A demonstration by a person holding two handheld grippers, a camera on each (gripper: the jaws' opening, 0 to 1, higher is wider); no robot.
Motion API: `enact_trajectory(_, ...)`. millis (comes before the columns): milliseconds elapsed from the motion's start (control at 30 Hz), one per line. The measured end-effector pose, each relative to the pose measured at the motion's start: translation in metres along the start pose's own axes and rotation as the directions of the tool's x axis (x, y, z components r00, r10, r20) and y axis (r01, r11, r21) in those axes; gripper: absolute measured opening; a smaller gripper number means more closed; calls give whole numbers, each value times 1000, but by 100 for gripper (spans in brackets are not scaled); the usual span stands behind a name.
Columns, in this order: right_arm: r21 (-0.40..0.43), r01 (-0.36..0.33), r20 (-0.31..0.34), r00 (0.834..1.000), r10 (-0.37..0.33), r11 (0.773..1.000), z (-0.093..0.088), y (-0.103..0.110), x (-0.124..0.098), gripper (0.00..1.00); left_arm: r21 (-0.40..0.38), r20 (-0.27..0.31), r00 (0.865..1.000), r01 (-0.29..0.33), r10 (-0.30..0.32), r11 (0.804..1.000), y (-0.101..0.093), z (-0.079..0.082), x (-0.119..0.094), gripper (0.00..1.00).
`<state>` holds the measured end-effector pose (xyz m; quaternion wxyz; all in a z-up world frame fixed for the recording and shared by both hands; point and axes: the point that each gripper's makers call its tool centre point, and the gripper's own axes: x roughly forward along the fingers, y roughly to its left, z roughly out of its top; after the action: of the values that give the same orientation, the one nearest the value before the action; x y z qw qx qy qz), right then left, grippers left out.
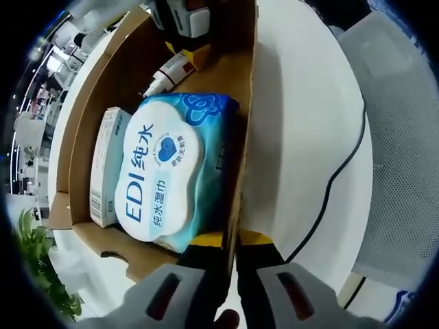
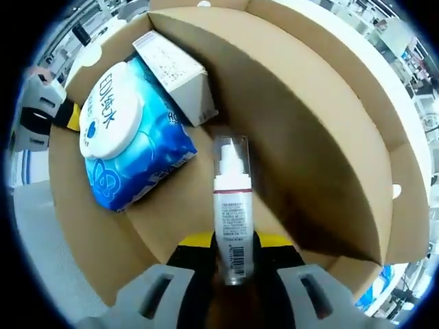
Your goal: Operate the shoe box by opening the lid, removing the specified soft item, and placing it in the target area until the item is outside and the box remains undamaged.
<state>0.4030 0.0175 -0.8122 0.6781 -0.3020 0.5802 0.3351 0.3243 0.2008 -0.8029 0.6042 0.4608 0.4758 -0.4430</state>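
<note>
The open cardboard shoe box [image 1: 241,75] lies on a white table, its lid [image 2: 329,137] folded back. Inside lie a blue-and-white pack of wet wipes [image 1: 171,171], a white carton [image 1: 106,164] beside it and a white bottle with a red band [image 1: 164,74]. My left gripper [image 1: 232,240] is shut on the box's side wall next to the wipes; it shows as the left gripper [image 2: 42,110] at the box's edge. My right gripper [image 2: 233,241] is shut on the bottle [image 2: 230,205], past the wipes [image 2: 127,137] and carton [image 2: 175,68]. The right gripper [image 1: 185,17] is over the box's far end.
A black cable [image 1: 343,164] runs over the white table [image 1: 302,116] beside the box. A white mesh surface [image 1: 405,171] stands beyond the cable. A green plant [image 1: 41,274] sits off the table's other side. Shelves and clutter fill the background.
</note>
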Motion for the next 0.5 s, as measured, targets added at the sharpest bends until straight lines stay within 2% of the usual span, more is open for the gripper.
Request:
enact_trajectory(100, -1, -2, 6, 1000, 2, 1000, 1, -3, 2, 18, -1, 13, 1000, -13, 13, 1000, 1, 0, 0, 4)
enact_trajectory(167, 3, 1, 5, 1000, -1, 1000, 1, -3, 3, 18, 57, 6, 1000, -22, 21, 998, 0, 0, 0, 3)
enact_trajectory(233, -1, 10, 23, 1000, -10, 1000, 0, -8, 3, 17, 10, -4, 1000, 24, -24, 1000, 0, 2, 0, 2)
enact_trajectory(267, 62, 9, 29, 1000, -10, 998, 0, -8, 4, 17, 3, -9, 999, 33, -33, 999, 1, 2, 0, 2)
enact_trajectory(333, 21, 18, 26, 999, -18, 1000, 0, -10, 4, 17, -8, -16, 999, 31, -31, 999, 2, 3, 0, 2)
enact_trajectory(433, 23, 40, 16, 999, -40, 999, 0, -10, 4, 17, 9, -3, 1000, 8, -8, 1000, 0, 3, 0, 2)
enact_trajectory(467, 54, 39, 26, 999, -41, 998, 1, -8, 4, 17, 8, -3, 1000, 8, -8, 1000, 0, 3, 0, 2)
enact_trajectory(500, 97, 10, 42, 999, -14, 995, 4, -2, 5, 17, 4, -2, 1000, 9, -9, 1000, 1, 3, 0, 2)
